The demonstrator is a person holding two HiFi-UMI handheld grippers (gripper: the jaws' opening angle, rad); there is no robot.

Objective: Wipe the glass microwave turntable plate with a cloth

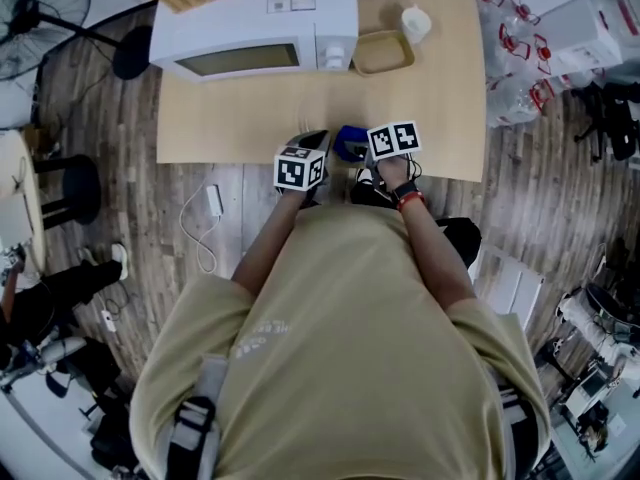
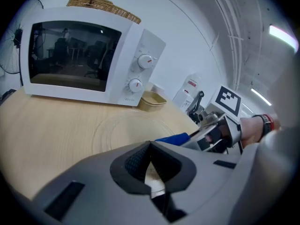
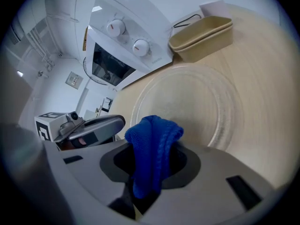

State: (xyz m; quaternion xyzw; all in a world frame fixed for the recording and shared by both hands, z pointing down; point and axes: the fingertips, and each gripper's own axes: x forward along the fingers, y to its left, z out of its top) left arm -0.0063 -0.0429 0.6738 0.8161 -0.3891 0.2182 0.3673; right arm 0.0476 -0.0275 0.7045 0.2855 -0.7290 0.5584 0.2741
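Right gripper [image 3: 152, 150] has its jaws clamped on a blue cloth [image 3: 152, 137], which bunches up above the pads and hangs down between them. It sits low at the near edge of the wooden table [image 1: 250, 118], with the cloth at the near rim of the glass turntable plate [image 3: 197, 102]. The plate lies flat on the table's near half, out in front of the white microwave [image 1: 255, 23] and the tan tray [image 1: 382, 52] that stand along the far edge. Left gripper [image 2: 150, 146] is just beside the right one, also at the near edge and over the plate's near rim. Its jaws are drawn together with the tips meeting, and I cannot make out anything pinched between them. A white cup [image 1: 415, 23] stands near the tray at the far right corner.
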